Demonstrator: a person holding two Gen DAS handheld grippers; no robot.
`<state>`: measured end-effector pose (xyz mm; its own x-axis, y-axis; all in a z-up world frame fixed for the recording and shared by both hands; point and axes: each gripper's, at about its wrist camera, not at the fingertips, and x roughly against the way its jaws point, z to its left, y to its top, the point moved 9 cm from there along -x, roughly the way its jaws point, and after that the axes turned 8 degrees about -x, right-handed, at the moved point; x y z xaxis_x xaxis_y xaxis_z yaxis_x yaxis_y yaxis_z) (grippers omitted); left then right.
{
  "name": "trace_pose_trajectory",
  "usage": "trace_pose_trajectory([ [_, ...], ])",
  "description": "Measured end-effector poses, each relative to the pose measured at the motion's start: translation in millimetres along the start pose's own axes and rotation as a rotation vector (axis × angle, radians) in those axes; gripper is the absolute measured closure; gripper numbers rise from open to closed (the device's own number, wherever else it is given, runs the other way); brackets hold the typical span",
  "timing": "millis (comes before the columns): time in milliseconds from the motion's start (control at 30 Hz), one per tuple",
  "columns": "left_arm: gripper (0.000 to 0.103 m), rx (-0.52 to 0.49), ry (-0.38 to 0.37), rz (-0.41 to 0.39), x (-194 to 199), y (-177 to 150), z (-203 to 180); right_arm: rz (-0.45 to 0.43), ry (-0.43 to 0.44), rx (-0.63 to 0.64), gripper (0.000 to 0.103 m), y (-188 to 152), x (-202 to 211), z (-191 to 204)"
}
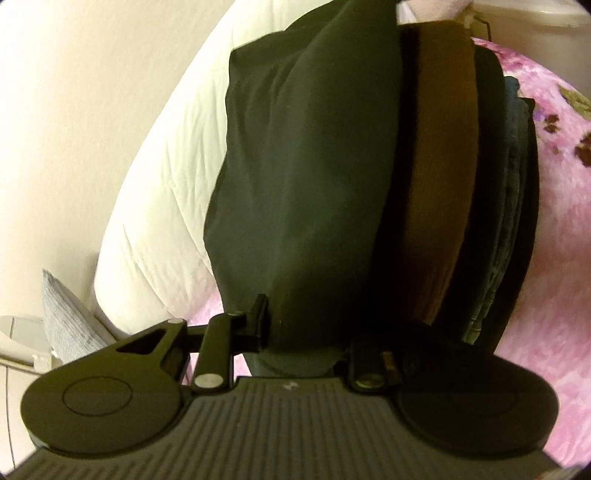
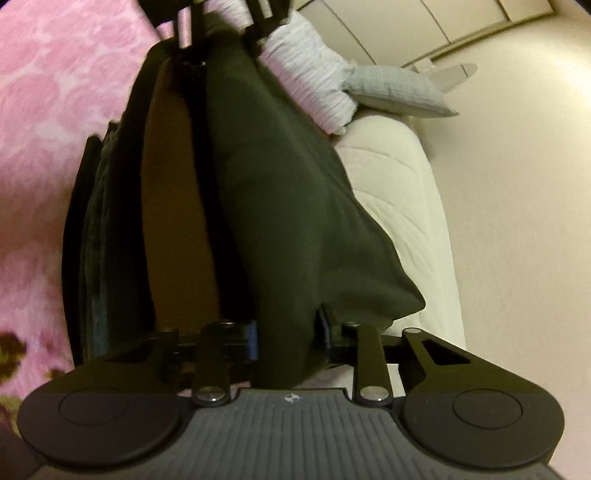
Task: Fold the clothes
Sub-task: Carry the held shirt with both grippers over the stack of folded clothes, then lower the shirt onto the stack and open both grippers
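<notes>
We can read no brand or lettering anywhere; the only mark is a small pale emblem (image 2: 291,398) on the ribbed grey body of each tool, too small to make out. Our left gripper (image 1: 306,332) has its jaws set moderately apart with the near end of a folded dark green garment (image 1: 314,177) bunched between them; the left finger (image 1: 258,321) presses against the cloth's left edge, while the right finger is lost in shadow under the fabric. Our right gripper (image 2: 286,332) clasps the opposite end of the same dark green garment (image 2: 280,192), the cloth filling the gap between its two fingers, and blue padding shows on the left finger (image 2: 252,341). In the right wrist view the other gripper's fingers show at the far end of the garment (image 2: 192,29). The garment sits at the top of a stack of folded clothes (image 1: 491,192), touching a black layer and then a brown piece (image 1: 436,177), with darker and bluish denim-like layers beyond. The stack rests on a pink flowered blanket (image 1: 561,206). On the garment's other side lies a white quilted duvet (image 1: 159,192), with a grey pillow (image 2: 402,90) and a pale striped pillow (image 2: 314,81) near the cream wall (image 2: 517,184).
</notes>
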<state>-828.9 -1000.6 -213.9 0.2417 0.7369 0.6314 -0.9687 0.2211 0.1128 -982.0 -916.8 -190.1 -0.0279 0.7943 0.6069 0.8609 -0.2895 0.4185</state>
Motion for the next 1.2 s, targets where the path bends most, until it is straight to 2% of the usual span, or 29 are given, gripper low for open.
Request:
trace_pose_trajectory([
  [133, 0.084, -0.002, -0.019, 0.012, 0.2, -12.7, -15.7, 0.007, -0.044, -0.100, 0.095, 10.0, 17.5, -9.0],
  [200, 0.084, -0.025, -0.023, 0.015, -1.2, -18.1, -23.9, 0.020, -0.034, -0.110, 0.095, 10.4, 21.0, 2.7],
  [300, 0.087, -0.010, 0.037, 0.011, 13.9, -20.3, -11.5, 0.043, 0.000, -0.063, 0.095, 0.7, 14.4, 25.3],
  [367, 0.088, 0.026, 0.090, 0.003, 29.1, -20.4, 2.4, 0.024, -0.021, -0.092, 0.096, 5.6, 23.1, 14.3],
  [433, 0.088, 0.034, 0.071, 0.014, 28.7, -22.1, -3.1, 0.002, -0.052, -0.124, 0.095, 10.6, 35.3, 0.0],
  [500, 0.084, 0.000, 0.034, 0.031, 14.9, -20.7, -19.1, 0.002, -0.051, -0.121, 0.095, 10.0, 39.6, 2.0],
  [533, 0.081, -0.021, 0.016, 0.039, 6.8, -19.6, -27.8, 0.011, -0.038, -0.110, 0.095, 6.7, 37.0, 9.5],
  [600, 0.080, -0.039, -0.006, 0.050, -3.1, -18.8, -38.3, 0.050, -0.004, -0.045, 0.094, -1.4, 22.7, 31.1],
  [667, 0.076, 0.000, 0.005, 0.048, 2.7, -22.1, -32.3, 0.067, 0.012, 0.001, 0.092, -4.8, 15.3, 43.4],
  [733, 0.071, 0.028, 0.010, 0.056, 11.0, -29.4, -26.6, 0.073, 0.013, -0.025, 0.091, -2.6, 17.7, 36.5],
  [767, 0.066, 0.040, 0.006, 0.071, 15.0, -35.7, -25.8, 0.074, 0.011, -0.041, 0.090, -0.6, 18.0, 31.4],
  [833, 0.065, 0.089, -0.002, 0.118, 20.8, -53.4, -26.0, 0.080, 0.006, -0.050, 0.085, 0.3, 18.2, 23.9],
  [900, 0.065, 0.166, -0.013, 0.201, 26.5, -79.8, -28.5, 0.096, 0.009, -0.055, 0.081, -4.4, 22.8, 23.7],
  [967, 0.065, 0.321, -0.020, 0.291, 38.6, -108.4, -29.1, 0.109, 0.019, -0.074, 0.078, -8.4, 24.6, 26.5],
  [1033, 0.063, 0.551, -0.025, 0.356, 59.5, -130.7, -31.0, 0.131, 0.033, -0.110, 0.071, -11.3, 28.8, 27.4],
  [1100, 0.055, 0.790, -0.026, 0.411, 82.5, -146.5, -35.1, 0.157, 0.047, -0.171, 0.066, -14.3, 36.2, 27.1],
  [1167, 0.041, 1.028, -0.024, 0.435, 117.2, -157.8, -49.7, 0.195, 0.072, -0.266, 0.053, -18.0, 43.0, 26.9],
  [1200, 0.039, 1.118, -0.026, 0.436, 126.6, -157.2, -48.8, 0.212, 0.086, -0.333, 0.050, -19.2, 46.0, 25.8],
])
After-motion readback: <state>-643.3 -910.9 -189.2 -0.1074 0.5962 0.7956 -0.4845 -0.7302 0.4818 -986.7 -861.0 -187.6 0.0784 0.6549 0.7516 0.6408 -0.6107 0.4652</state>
